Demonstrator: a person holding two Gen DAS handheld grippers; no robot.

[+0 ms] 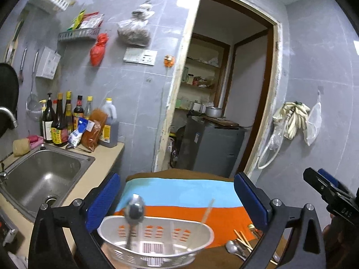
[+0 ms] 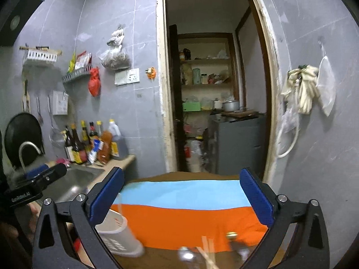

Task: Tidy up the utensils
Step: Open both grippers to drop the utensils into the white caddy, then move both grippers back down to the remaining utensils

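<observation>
Step in hand: between picks, by my reading. 1 spoon (image 1: 134, 210) and 1 pale chopstick (image 1: 207, 211) already stand in the white caddy (image 1: 157, 244) at lower centre of the left view; more utensils lie loose.
Left gripper (image 1: 177, 196): jaws spread wide, nothing between the blue pads; caddy sits below and between them.
Right gripper (image 2: 181, 194): jaws likewise wide apart, empty; striped cloth (image 2: 184, 219) shows between them.
Loose utensils (image 1: 241, 244): spoons and wooden chopsticks in a small heap at lower right of the left view, just right of the caddy, on the brown surface at the cloth's edge.
Next move, judged: bring 1 gripper down over the heap, single out 1 piece, close on its handle, carry it to the caddy.
Hard to read: heap is smeared by blur at bottom centre of the right view; piece count unclear. Caddy cut by the left jaw in that view. A gold-coloured piece (image 2: 232, 235) cannot be identified.
</observation>
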